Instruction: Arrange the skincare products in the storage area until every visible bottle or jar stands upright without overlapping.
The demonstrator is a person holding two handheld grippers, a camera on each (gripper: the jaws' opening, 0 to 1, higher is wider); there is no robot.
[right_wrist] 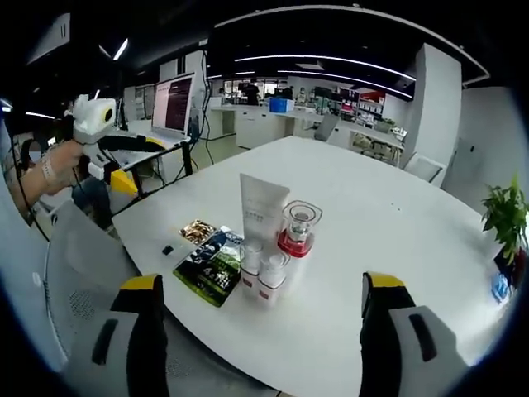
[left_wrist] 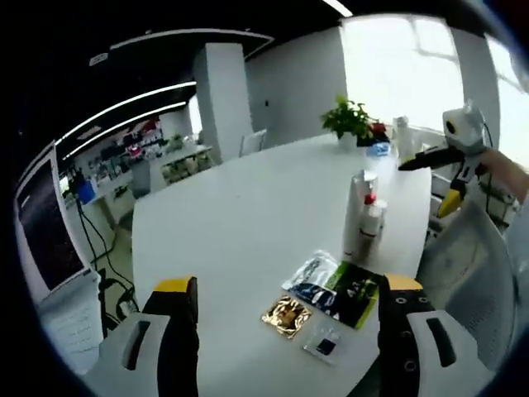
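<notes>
White bench (right_wrist: 397,223) carries upright bottles (right_wrist: 269,273) beside sachets (right_wrist: 211,265) — both tongs (right_wrist: 260,294) gape wide, empty; a careless reach could topple the tall tube (right_wrist: 263,211).

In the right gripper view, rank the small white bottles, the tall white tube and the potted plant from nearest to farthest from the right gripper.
From the right gripper, jaws apart:
1. Small white bottles, just ahead between the jaws.
2. Tall white tube, standing right behind the bottles.
3. Potted plant, far off at the table's right edge.
</notes>
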